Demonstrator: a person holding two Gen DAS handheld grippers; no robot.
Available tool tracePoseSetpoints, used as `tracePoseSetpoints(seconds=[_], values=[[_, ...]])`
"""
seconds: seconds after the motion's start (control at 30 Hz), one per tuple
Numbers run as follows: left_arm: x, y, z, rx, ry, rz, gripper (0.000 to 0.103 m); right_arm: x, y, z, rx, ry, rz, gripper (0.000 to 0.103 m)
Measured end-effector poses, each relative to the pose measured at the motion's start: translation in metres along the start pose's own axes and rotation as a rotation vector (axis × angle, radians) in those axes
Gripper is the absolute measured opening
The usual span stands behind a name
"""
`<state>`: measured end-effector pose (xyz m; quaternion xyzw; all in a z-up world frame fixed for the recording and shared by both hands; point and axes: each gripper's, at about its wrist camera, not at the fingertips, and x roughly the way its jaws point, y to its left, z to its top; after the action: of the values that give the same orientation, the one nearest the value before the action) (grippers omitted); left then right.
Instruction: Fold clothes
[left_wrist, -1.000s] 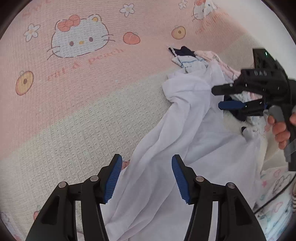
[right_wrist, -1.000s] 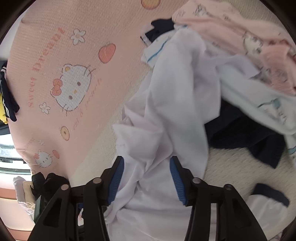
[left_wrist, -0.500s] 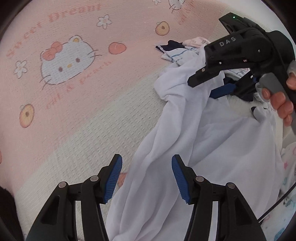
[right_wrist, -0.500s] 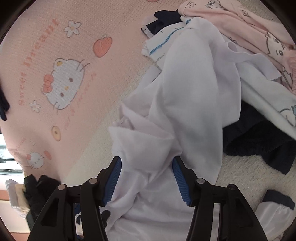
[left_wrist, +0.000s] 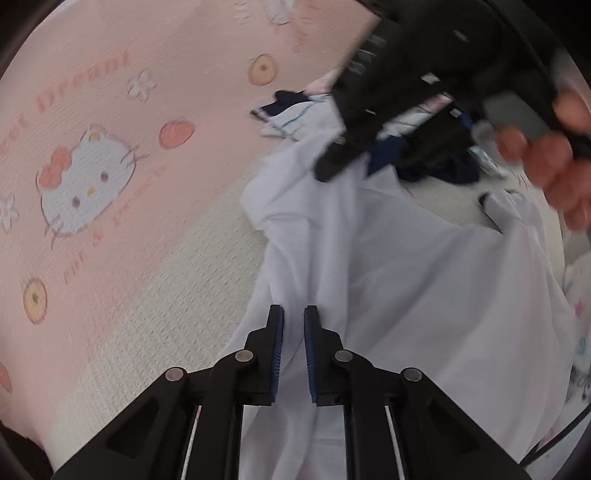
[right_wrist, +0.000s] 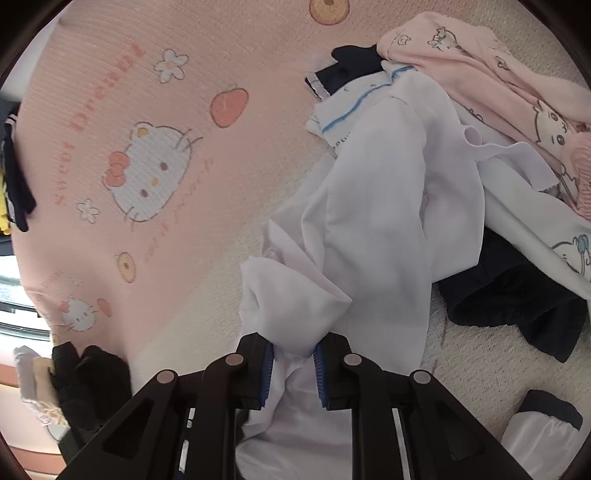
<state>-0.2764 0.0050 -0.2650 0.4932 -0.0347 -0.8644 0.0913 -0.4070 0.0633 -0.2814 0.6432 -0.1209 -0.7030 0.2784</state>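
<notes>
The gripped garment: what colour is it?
White garment; clearest in the right wrist view.

A pink-and-cream waffle-textured blanket (right_wrist: 155, 110) printed with white cartoon cats, peaches and flowers covers the surface; a thin black cable (left_wrist: 554, 439) crosses its edge.

We are working with two black hand-held grippers.

We are seeing our left gripper (left_wrist: 293, 332) showing black angular linkage arms, round silver pivot pins, blue ribbed pads and thin white strips low in the frame. Our right gripper (right_wrist: 293, 360) is showing the same build; from the left view its black body is carrying blurred white lettering and a grey handle under our bare fingers (left_wrist: 554, 162).
</notes>
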Motion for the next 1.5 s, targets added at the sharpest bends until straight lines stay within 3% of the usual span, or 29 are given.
tracePoseSetpoints(seconds=[0.2,0.4,0.6,0.67,0.7,0.73,0.8,1.13,1.33,1.4,1.47,1.5], values=[[-0.011,0.006,0.01,0.049,-0.027,0.12,0.009,-0.015,-0.011,-0.006,0.025,-0.011,0.017,0.017],[-0.016,0.049,0.022,-0.068,-0.009,0.145,0.009,-0.002,-0.016,0.001,0.099,0.028,0.053,0.018],[-0.045,0.081,0.019,-0.4,-0.118,-0.151,0.011,-0.007,-0.002,-0.001,0.048,0.01,0.089,0.018],[-0.048,0.075,0.019,-0.455,-0.111,-0.195,0.017,-0.008,0.001,-0.001,0.047,0.005,0.114,0.018],[-0.048,0.07,0.019,-0.452,-0.105,-0.186,0.028,-0.013,-0.001,-0.003,0.056,0.002,0.137,0.018],[-0.046,0.064,0.02,-0.441,-0.099,-0.17,0.048,-0.014,-0.003,-0.004,0.064,-0.002,0.159,0.018],[-0.044,0.051,0.022,-0.411,-0.087,-0.139,0.068,-0.017,-0.005,-0.004,0.079,-0.01,0.2,0.018],[-0.012,0.001,0.021,-0.285,0.006,-0.009,0.068,-0.034,-0.014,-0.002,0.119,-0.079,0.304,0.018],[0.008,-0.015,0.012,-0.166,0.044,0.148,0.065,-0.026,-0.013,-0.003,0.083,-0.03,0.203,0.018],[0.007,-0.018,0.007,-0.128,0.037,0.177,0.065,-0.023,-0.009,-0.005,0.067,-0.018,0.206,0.026],[0.007,-0.025,0.001,-0.069,0.03,0.219,0.065,-0.024,-0.004,-0.008,0.039,-0.04,0.195,0.061],[0.01,-0.028,-0.003,-0.038,0.044,0.233,0.065,-0.025,-0.002,-0.01,0.022,-0.056,0.185,0.064]])
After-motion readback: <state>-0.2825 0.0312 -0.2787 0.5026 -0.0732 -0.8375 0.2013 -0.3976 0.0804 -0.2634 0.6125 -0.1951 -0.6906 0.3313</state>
